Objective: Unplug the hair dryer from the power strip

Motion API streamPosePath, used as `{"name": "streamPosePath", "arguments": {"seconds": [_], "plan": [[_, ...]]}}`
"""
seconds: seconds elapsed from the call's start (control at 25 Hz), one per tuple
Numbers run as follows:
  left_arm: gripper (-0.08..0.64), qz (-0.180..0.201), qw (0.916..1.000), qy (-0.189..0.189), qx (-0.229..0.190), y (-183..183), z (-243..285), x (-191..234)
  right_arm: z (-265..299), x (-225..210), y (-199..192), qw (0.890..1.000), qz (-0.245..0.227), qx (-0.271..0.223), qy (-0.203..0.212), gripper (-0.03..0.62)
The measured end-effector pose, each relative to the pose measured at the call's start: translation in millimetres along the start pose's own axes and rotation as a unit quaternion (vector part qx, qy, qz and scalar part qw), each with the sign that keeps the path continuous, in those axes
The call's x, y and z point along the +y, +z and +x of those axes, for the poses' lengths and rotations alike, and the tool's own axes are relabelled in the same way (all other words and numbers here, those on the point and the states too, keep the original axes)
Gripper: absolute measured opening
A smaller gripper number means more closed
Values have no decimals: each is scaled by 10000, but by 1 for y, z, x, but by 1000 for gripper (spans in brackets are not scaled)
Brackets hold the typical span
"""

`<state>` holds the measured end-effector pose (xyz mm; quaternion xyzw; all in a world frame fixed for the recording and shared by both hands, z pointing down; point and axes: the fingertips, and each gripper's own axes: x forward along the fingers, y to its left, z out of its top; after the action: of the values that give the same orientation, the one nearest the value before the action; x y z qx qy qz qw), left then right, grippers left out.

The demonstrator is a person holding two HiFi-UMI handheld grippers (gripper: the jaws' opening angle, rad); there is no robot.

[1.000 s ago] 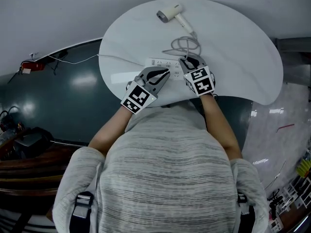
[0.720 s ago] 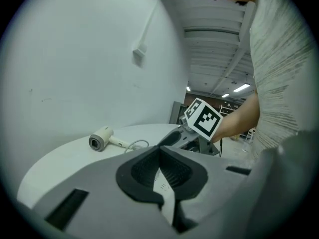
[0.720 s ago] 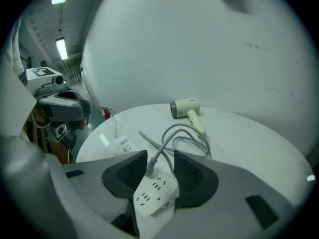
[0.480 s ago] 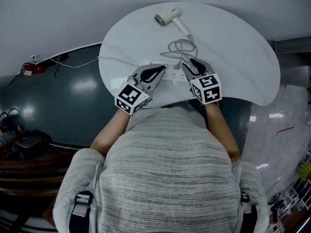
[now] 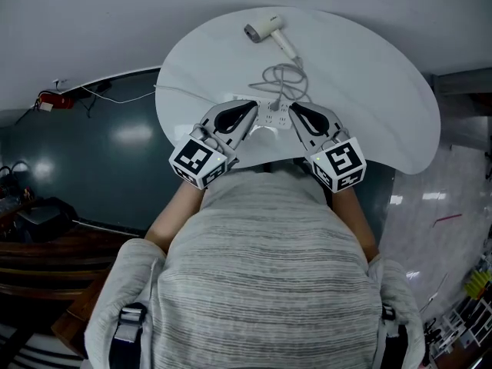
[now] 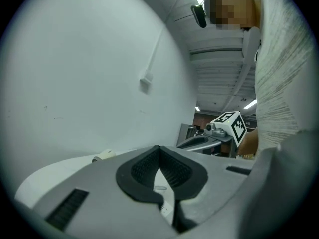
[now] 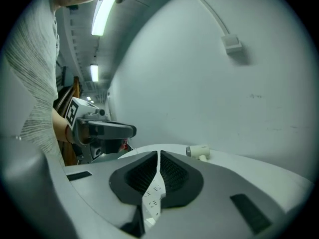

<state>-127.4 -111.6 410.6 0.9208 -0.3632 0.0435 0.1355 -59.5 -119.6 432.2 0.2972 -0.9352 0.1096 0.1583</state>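
The white tabletop (image 5: 369,75) stands by a pale wall, with dark floor to its left. The dryer (image 5: 265,28) lies at the far edge. Its cord (image 5: 286,75) loops back to the strip (image 5: 270,118) on the near side, just under both grippers. Your left gripper (image 5: 252,111) has its jaws pressed together on nothing. Your right gripper (image 5: 294,111) is closing its jaws to a thin slit, and only the strip shows through it from below. Whether the cord's end sits in a socket is too small to tell. If it does, nothing pins the strip, so a pull would likely lift or drag the strip along. Grab the loose loop instead of the cord's end and you could tug the dryer off that far edge.
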Motion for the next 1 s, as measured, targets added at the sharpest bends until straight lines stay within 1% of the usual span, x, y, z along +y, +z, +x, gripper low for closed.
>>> {"name": "streamPosePath", "arguments": {"seconds": [0.12, 0.28, 0.4, 0.56, 0.72, 1.0], "plan": [[6, 74, 9998, 137, -100, 5, -1, -10, -12, 8, 8, 9994, -149, -164, 254, 26], [6, 69, 9995, 262, -177, 4, -1, -31, -28, 11, 9, 9984, -306, -185, 436, 25], [6, 50, 9993, 323, -172, -3, 2, -49, -38, 12, 4, 9976, -385, -141, 555, 25], [6, 3, 9989, 436, -167, -13, 5, -72, -49, 15, 1, 9957, -425, -160, 811, 25], [6, -15, 9988, 472, -152, -22, 8, -92, -59, 17, -2, 9938, -449, -192, 995, 25], [6, 57, 9972, 697, -246, -19, 7, -103, -69, 26, -1, 9892, -530, -268, 1338, 25]]}}
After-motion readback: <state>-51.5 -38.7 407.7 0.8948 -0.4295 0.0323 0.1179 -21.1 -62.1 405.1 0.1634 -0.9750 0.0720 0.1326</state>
